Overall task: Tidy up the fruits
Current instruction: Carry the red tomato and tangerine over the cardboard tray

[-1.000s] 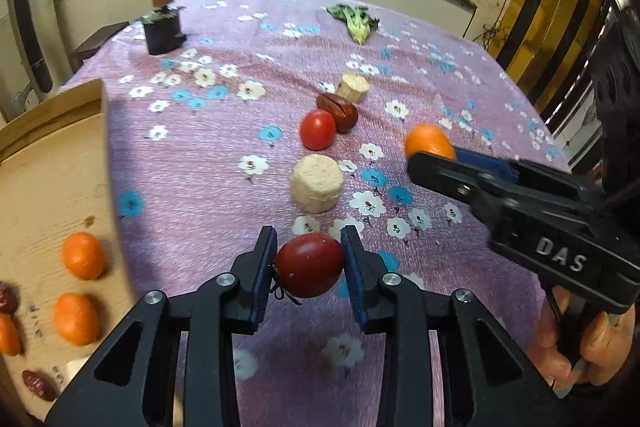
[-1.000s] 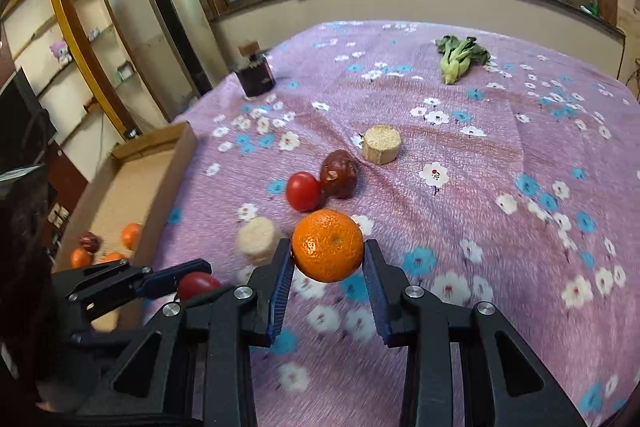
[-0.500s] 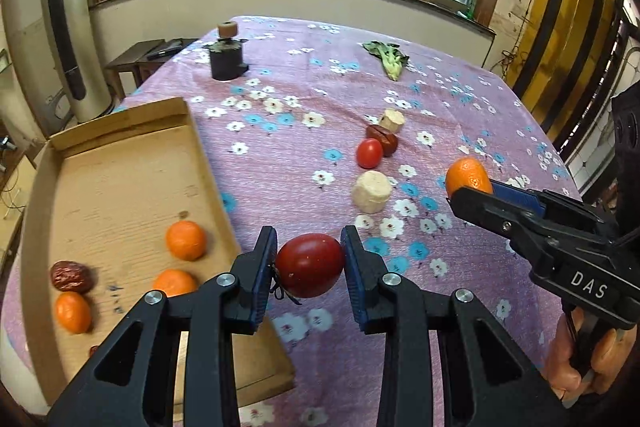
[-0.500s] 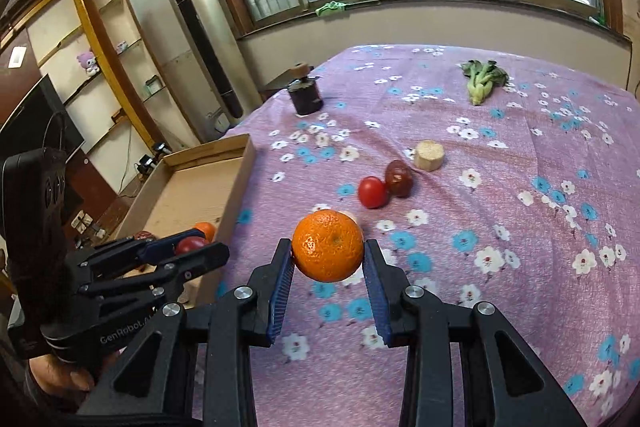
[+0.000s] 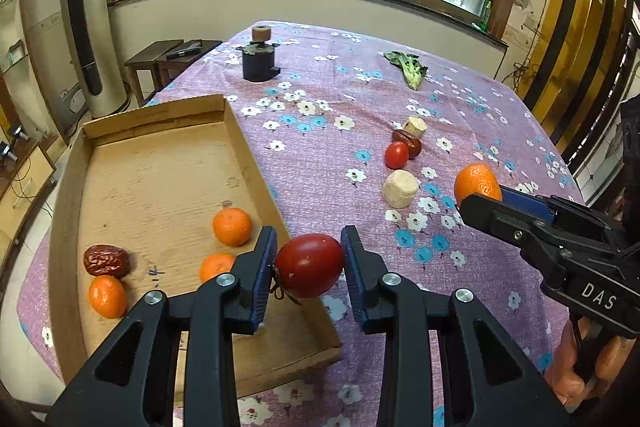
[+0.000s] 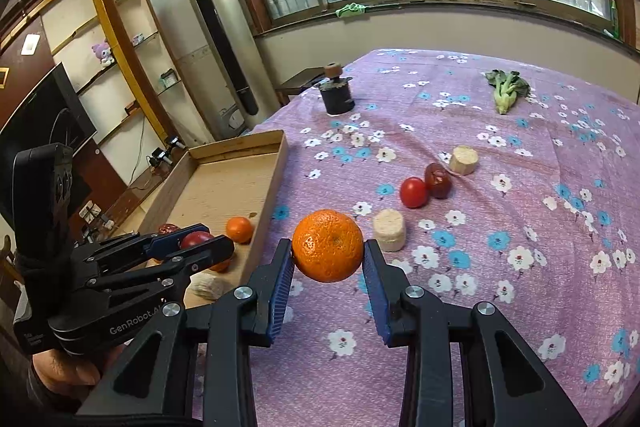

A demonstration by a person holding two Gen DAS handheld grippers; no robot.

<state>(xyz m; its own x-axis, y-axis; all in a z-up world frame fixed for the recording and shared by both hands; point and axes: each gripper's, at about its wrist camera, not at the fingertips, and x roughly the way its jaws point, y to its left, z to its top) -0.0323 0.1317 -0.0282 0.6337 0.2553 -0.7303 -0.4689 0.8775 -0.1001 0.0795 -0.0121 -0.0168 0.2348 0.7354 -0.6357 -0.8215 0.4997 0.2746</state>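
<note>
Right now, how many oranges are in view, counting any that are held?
4. Three lie in the cardboard tray: one mid-floor, one partly behind the left gripper finger, one near the date. The right gripper holds the fourth. More may be hidden.

Home: floral-clothed table, shelves, television

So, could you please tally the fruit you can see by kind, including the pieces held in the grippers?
Oranges: 4
Tomatoes: 2
Dates: 2
Total: 8
Any hidden fruit is not counted.
</note>
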